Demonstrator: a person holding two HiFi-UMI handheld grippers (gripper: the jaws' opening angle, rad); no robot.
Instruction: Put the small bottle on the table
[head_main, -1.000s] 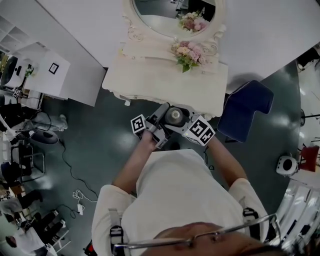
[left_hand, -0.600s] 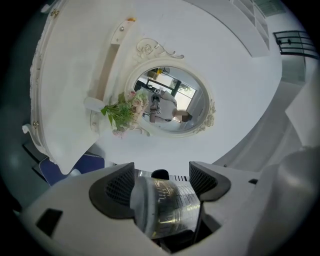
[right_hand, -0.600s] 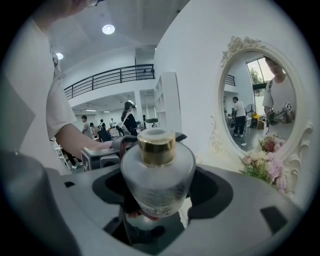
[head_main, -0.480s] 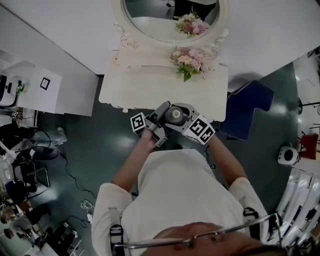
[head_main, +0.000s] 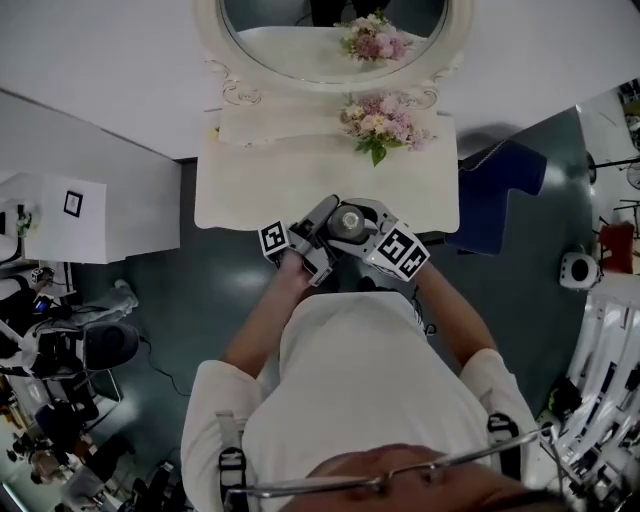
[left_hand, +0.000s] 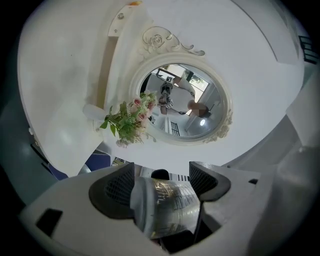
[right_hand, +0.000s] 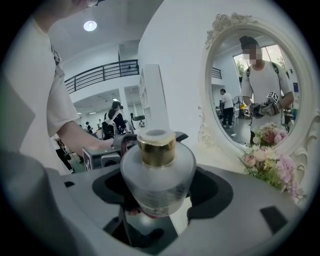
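The small bottle (head_main: 348, 224), frosted with a gold cap, is held upright between both grippers just over the front edge of the white dressing table (head_main: 260, 180). My left gripper (head_main: 325, 228) comes at it from the left, and its jaws press on the bottle's printed body (left_hand: 167, 202). From the right, my right gripper (head_main: 365, 226) has its jaws closed round the bottle's rounded shoulder (right_hand: 157, 172). The left gripper's marker cube (right_hand: 102, 156) and a hand show behind the bottle in the right gripper view.
A bunch of pink flowers (head_main: 378, 122) stands at the table's back right, under an oval mirror (head_main: 300, 40). A blue chair (head_main: 500, 190) stands right of the table. White furniture (head_main: 60, 215) is at the left, and cables lie on the dark floor.
The person has stepped closer to the table. Both grippers and the bottle, still held together, have moved from in front of the table to over its front edge.
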